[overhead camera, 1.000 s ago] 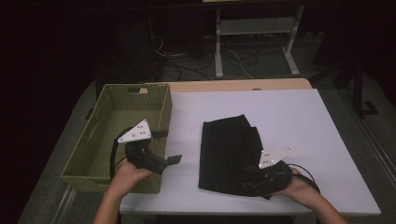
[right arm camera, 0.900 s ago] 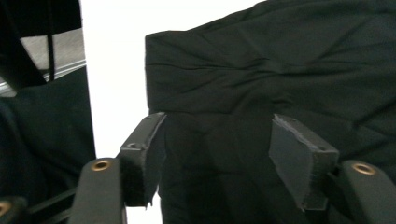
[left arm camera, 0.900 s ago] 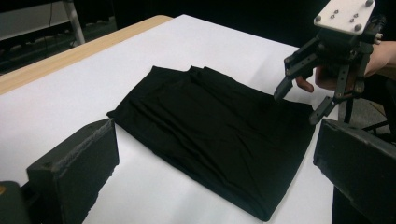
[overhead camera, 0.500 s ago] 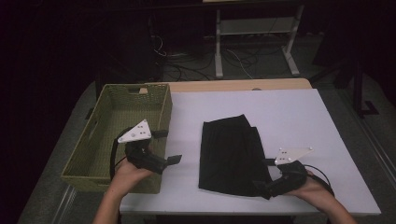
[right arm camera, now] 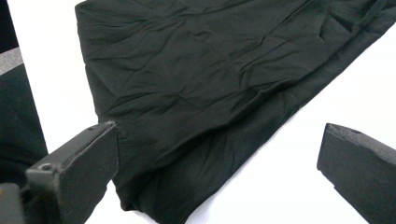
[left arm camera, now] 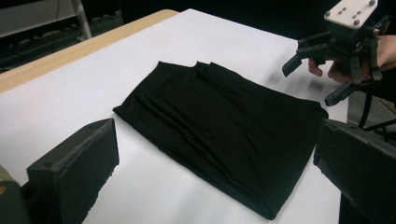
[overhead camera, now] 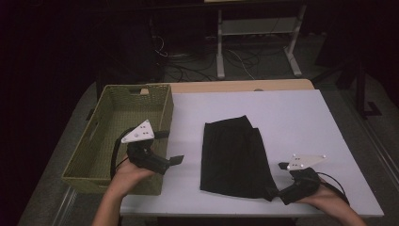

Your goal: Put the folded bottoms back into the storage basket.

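The right gripper [overhead camera: 281, 181] has slid off the near right corner of the folded black cloth [overhead camera: 233, 157] to a spot just right of that corner, and its jaws have just been opening, now spread wide with nothing between them. In the right gripper view the cloth's corner lies flat on the white table [overhead camera: 291, 122], partly ahead of the left jaw, and I think it touches neither. The cloth sits mid-table, toward the near edge, creased but neatly folded. Over on the left, the left gripper [overhead camera: 171, 148] hangs in the hand above the right rim of the green woven basket [overhead camera: 108, 136], jaws wide apart and empty, pointing right toward the cloth
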Motion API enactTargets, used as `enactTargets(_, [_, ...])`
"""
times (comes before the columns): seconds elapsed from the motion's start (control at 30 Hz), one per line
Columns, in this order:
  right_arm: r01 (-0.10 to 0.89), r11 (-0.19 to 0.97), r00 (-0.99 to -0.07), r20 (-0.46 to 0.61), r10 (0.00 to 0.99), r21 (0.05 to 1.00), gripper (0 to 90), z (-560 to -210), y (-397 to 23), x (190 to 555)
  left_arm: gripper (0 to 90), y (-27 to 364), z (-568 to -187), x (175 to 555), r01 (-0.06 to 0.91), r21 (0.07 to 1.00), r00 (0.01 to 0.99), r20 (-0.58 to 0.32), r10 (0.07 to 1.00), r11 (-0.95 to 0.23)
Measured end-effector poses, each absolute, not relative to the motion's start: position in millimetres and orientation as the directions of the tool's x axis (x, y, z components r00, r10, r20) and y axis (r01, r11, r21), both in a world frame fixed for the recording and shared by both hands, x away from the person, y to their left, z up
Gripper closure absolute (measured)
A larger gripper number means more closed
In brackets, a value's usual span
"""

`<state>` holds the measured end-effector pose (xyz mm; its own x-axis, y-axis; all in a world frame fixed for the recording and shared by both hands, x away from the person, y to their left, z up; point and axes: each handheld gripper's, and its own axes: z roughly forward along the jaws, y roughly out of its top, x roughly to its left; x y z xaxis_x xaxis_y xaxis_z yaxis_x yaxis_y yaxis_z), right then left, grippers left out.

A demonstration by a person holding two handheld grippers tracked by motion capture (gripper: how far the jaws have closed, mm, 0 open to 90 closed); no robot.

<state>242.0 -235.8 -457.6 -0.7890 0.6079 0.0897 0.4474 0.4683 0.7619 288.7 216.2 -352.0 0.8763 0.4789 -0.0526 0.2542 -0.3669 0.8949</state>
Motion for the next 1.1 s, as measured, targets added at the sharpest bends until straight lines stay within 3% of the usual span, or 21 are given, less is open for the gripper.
enactTargets(1.1, [0.421,0.481,-0.818,0.092,0.568,0.769,0.0,-458,-229,243,0.9,152,-346,280,0.281,0.886,0.897,-0.106,0.430,-0.369])
